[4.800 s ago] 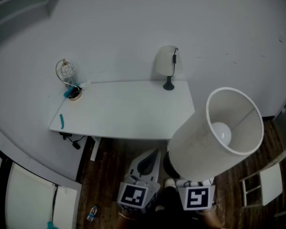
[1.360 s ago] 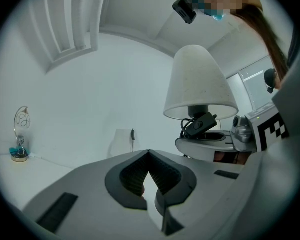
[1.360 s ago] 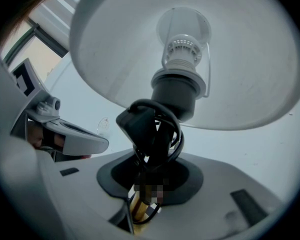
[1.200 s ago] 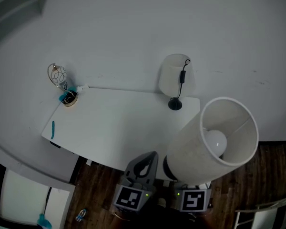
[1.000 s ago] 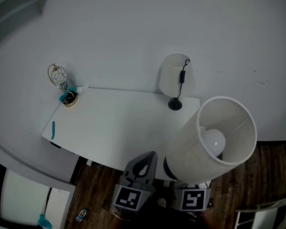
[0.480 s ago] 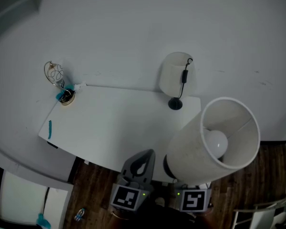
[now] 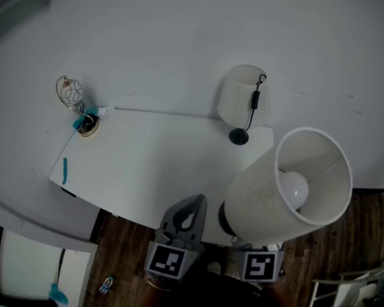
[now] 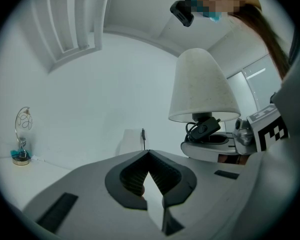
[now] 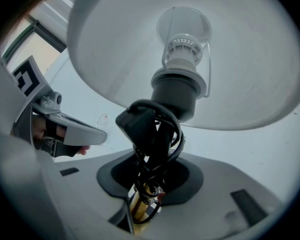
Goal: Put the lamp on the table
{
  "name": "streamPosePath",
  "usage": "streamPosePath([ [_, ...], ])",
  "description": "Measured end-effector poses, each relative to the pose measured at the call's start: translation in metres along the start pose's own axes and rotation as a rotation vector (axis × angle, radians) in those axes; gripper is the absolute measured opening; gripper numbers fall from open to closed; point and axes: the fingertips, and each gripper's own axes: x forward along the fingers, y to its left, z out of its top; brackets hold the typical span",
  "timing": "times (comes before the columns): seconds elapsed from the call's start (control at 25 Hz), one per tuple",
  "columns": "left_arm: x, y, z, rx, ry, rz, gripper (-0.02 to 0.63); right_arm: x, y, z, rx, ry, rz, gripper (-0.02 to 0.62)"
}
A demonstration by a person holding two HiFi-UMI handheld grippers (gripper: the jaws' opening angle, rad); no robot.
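1. Both right gripper jaws clamp the lamp by its brass stem, low centre, with the cord coiled above.
2. Closed tip to tip, the left gripper holds nothing.
3. Lower right in the head view, the shade overlaps the table corner.

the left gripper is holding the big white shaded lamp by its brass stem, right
Not the left: the right gripper is shut on the brass stem of the big white shaded lamp, as the right gripper view shows. The left gripper has its jaws together, empty.
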Motion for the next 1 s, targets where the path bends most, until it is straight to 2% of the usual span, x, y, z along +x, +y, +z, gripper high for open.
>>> streamPosePath([
  [1.0,0.029,0.017,-0.015,-0.001,0.032,-0.062,0.003,0.043,0.01,-0.026,0.002,0.049,0.002,0.11],
])
